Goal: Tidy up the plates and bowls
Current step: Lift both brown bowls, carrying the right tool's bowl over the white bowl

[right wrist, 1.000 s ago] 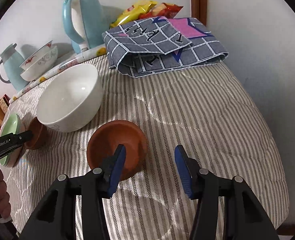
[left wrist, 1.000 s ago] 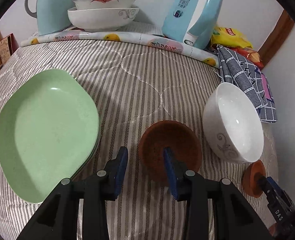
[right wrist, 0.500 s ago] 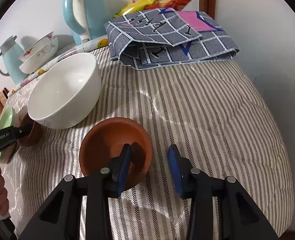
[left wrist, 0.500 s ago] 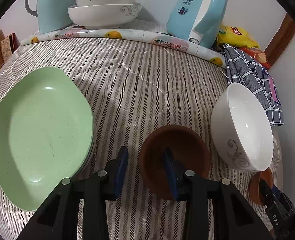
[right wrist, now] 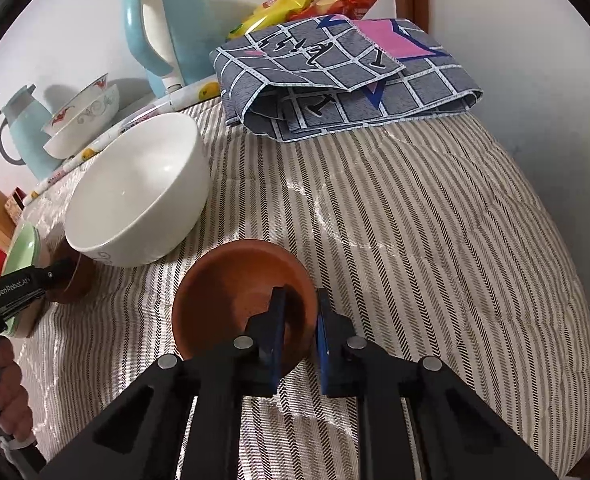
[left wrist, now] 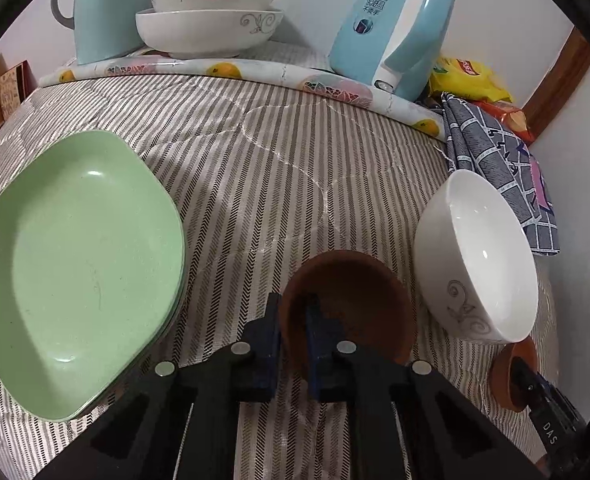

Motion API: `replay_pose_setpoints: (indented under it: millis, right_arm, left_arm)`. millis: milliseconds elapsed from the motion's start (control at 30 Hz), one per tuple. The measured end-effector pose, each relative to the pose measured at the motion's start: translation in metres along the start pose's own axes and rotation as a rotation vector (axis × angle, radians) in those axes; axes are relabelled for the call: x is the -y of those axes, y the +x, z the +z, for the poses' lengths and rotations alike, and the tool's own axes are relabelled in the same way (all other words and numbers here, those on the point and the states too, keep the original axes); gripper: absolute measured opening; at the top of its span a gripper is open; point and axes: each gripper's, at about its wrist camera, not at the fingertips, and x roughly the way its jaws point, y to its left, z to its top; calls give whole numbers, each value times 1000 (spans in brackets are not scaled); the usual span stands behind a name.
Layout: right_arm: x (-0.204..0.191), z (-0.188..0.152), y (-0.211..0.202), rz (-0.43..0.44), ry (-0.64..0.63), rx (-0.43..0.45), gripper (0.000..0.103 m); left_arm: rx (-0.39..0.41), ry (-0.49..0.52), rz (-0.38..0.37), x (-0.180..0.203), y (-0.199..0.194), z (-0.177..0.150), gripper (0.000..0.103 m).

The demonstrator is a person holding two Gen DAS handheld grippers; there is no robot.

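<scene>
Brown bowls upright, mouths up | left claw [left wrist: 293, 328] clenched on one's [left wrist: 347, 308] rim | right claw [right wrist: 299, 320] clenched on other's [right wrist: 243, 300] rim

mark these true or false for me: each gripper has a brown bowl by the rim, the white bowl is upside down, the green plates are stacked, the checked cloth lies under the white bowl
1. Each gripper grips a brown bowl by its rim. True: the left gripper pinches the left brown bowl, the right gripper the right brown bowl.
2. The white bowl is upside down. False: it sits mouth up, tilted.
3. The green plates are stacked. True.
4. The checked cloth lies under the white bowl. False: it lies folded beyond it.
</scene>
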Motion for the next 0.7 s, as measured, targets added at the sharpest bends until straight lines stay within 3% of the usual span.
replay_pose_setpoints:
  millis: [700]
  right_arm:
    - [-4,-1,-26,-9,14,53,8]
  left_arm:
    - [40,36,-41,-4,-29,-3,9]
